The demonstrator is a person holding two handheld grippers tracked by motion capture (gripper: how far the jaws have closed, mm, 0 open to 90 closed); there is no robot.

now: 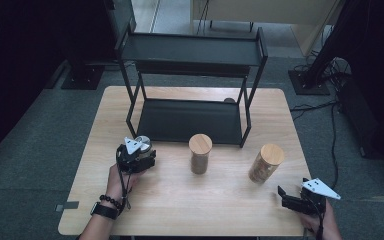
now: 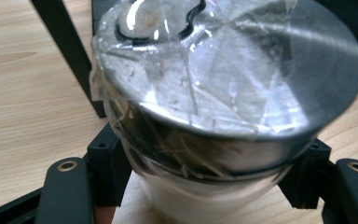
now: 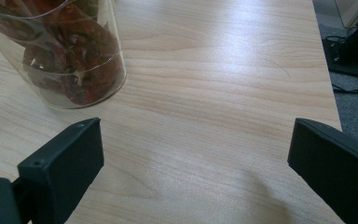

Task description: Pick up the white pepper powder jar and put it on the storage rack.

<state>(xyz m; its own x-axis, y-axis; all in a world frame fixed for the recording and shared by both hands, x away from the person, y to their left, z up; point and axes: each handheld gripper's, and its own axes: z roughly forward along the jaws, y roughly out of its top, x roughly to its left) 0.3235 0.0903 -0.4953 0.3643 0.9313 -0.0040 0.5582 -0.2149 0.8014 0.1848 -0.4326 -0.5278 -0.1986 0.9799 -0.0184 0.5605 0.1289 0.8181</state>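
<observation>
- My left gripper [image 2: 200, 186] clamps the metal-lidded jar [image 2: 223, 93], at seven o'clock of the rack [image 1: 190, 120]; slippery film may let it slide.
- Swinging it could clip the rack's leg [image 2: 70, 51].
- My right gripper [image 3: 191, 172] gapes wide, empty, at four o'clock of the chilli jar [image 3: 70, 56].

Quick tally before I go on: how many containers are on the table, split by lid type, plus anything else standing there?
Jars with wooden lids: 2, middle jar and right jar
Metal-lidded container: 1, clamped in the left gripper
Black two-tier rack: 1
Total: 4
</observation>
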